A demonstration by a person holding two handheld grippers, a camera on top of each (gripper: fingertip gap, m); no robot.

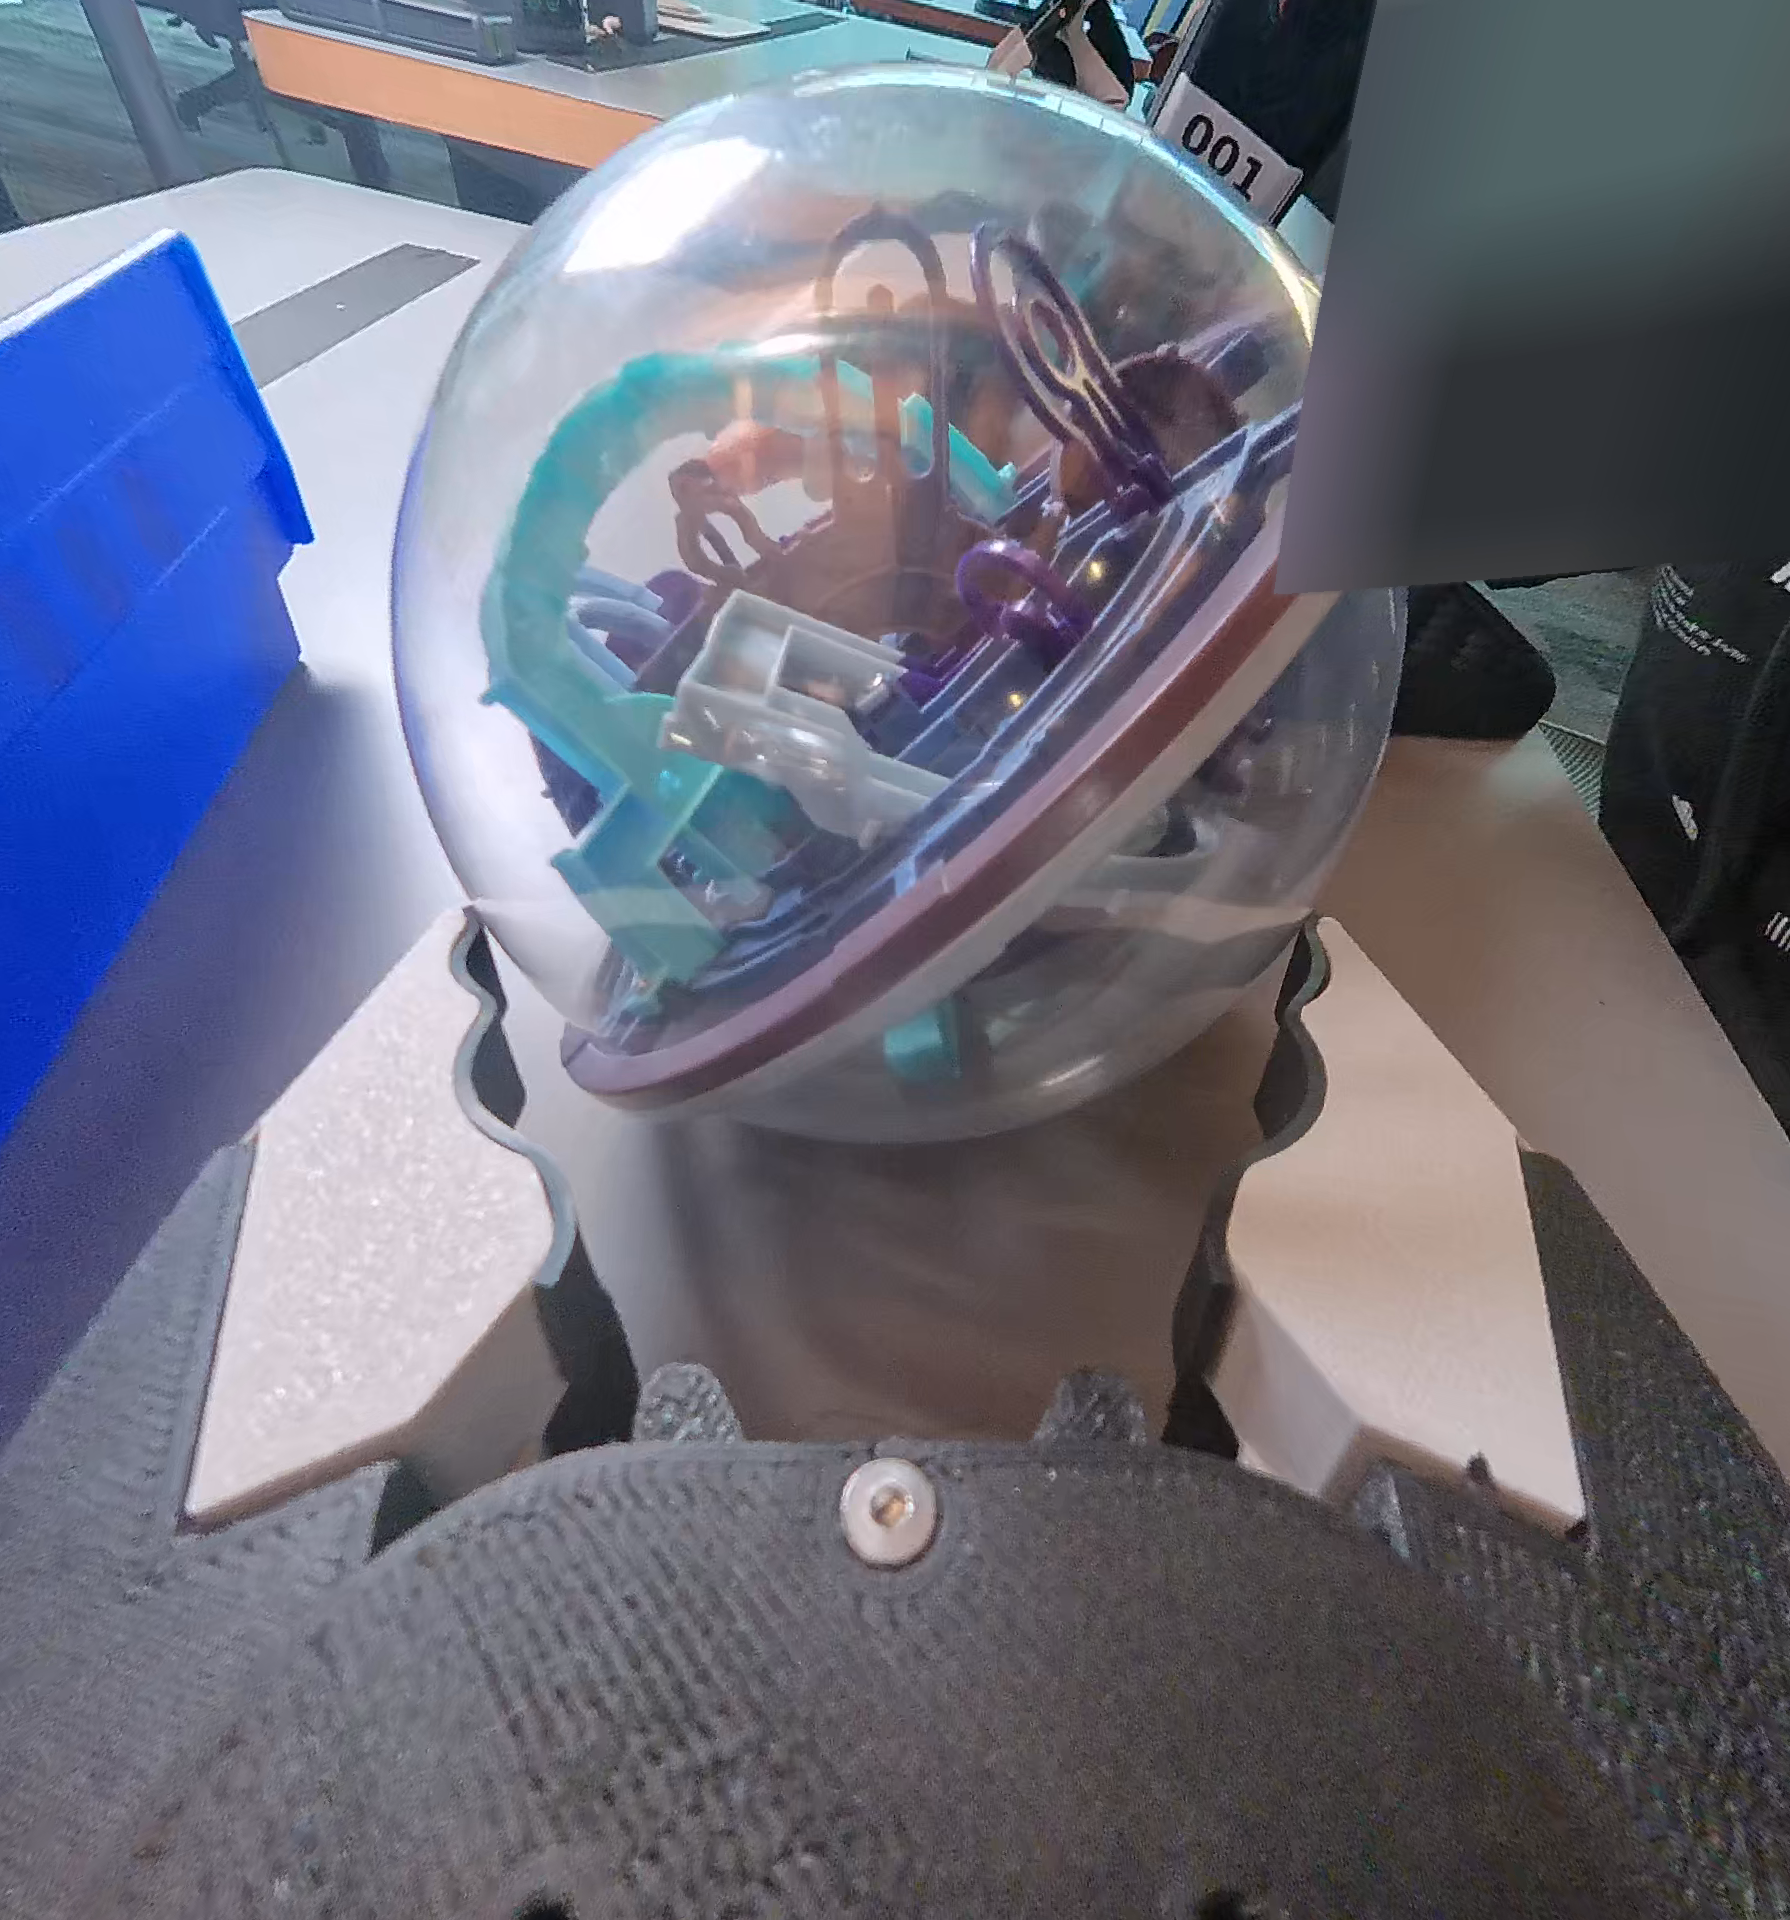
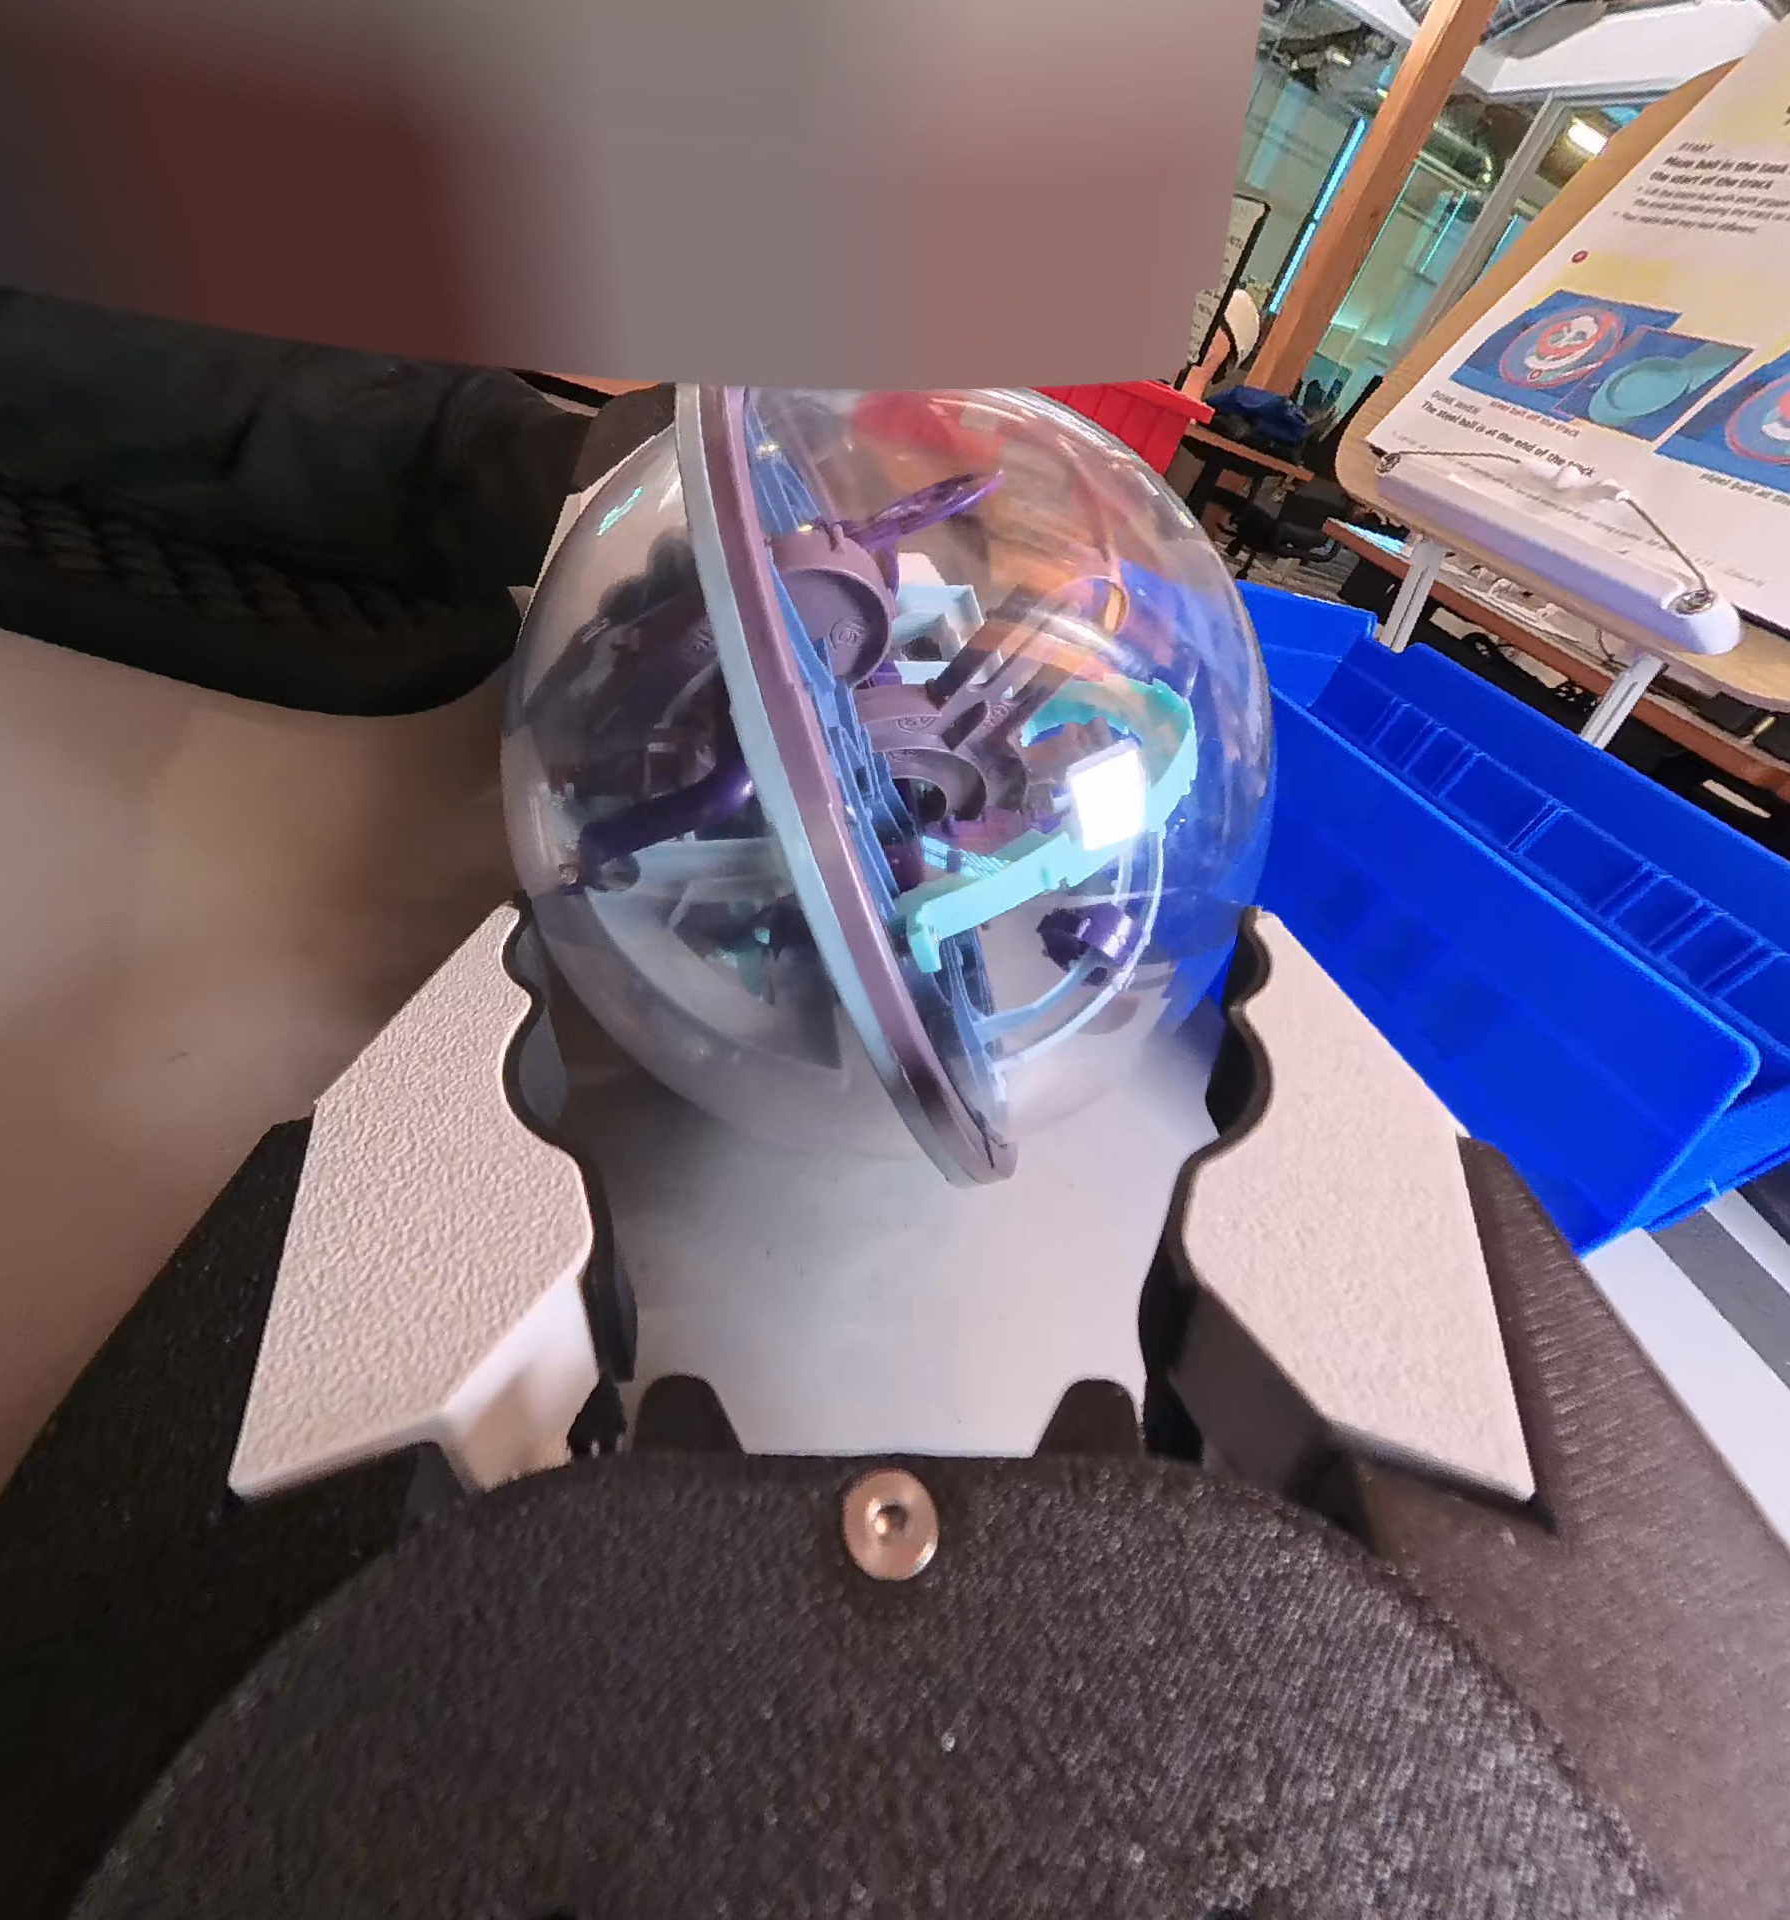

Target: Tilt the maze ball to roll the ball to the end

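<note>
Both grippers are clamping the maze ball point(image 1: 870, 623) aloft for tilting.

Left gripper point(image 1: 891, 966) and right gripper point(image 2: 886, 966), spread wide, are pressing fingertips point(image 2: 517, 956) against its clear shell, seam slanting so the ball can roll.

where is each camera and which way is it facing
Left wrist view: sits on the left gripper, faces forward along its fingers at the maze ball they clasp; blue bin on its left.
Right wrist view: sits on the right gripper, faces the maze ball between its fingers; blue bin on its right.
Shared: ball and bin, seen from opposite sides.
</note>
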